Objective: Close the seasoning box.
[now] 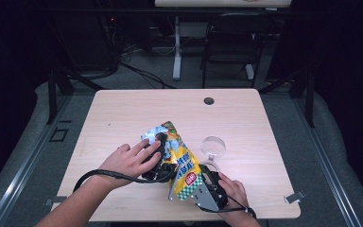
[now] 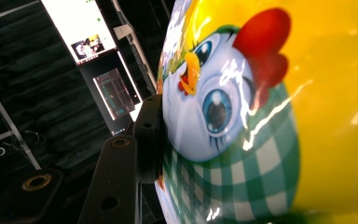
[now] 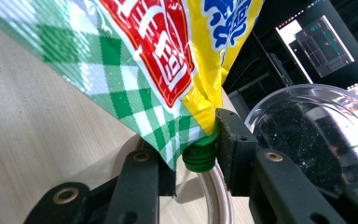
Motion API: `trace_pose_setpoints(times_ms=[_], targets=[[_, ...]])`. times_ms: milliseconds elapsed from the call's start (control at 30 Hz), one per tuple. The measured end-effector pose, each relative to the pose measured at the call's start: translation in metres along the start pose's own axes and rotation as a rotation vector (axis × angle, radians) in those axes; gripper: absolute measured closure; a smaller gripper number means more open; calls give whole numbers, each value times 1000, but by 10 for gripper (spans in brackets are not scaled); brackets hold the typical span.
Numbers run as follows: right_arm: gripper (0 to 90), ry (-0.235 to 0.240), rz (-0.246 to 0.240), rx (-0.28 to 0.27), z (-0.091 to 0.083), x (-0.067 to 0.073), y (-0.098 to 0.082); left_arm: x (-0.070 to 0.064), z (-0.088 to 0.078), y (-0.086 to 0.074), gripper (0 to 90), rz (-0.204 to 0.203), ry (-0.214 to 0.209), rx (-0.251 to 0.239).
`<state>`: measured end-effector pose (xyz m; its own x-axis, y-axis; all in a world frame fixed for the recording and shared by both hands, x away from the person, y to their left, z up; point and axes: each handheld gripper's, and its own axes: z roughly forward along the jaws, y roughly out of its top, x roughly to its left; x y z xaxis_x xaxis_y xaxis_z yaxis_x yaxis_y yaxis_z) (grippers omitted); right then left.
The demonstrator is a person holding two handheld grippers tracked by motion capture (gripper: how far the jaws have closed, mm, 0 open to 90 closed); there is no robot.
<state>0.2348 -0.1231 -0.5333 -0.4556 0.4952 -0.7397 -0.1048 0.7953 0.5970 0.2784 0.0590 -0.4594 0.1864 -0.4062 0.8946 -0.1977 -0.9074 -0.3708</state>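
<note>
Pale wood table (image 1: 123, 113), dark room; both hand-held grippers (image 1: 158, 165) (image 1: 208, 187) pinching snack bag (image 1: 179, 156).

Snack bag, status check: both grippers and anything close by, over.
Left gripper clamped on the snack bag, upper part. Right gripper shut on its lower edge, a green plug between the jaws. Clear bowl close by on the table.

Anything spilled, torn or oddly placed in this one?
Nothing stands out. The snack bag is held tilted above the table by both grippers, looks intact, and no contents lie spilled. The clear bowl sits upright beside it.
</note>
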Motion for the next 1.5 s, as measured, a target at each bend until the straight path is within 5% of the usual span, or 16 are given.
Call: trace_pose_setpoints(times_ms=[167,833,1500], targets=[[705,12,43,-27,1,0,-3,1,-1,1,618,6,1,2],[706,19,65,-14,1,0,-3,2,-1,1,621,9,-18,9],[706,19,70,-15,1,0,-3,3,-4,2,622,23,9,4]])
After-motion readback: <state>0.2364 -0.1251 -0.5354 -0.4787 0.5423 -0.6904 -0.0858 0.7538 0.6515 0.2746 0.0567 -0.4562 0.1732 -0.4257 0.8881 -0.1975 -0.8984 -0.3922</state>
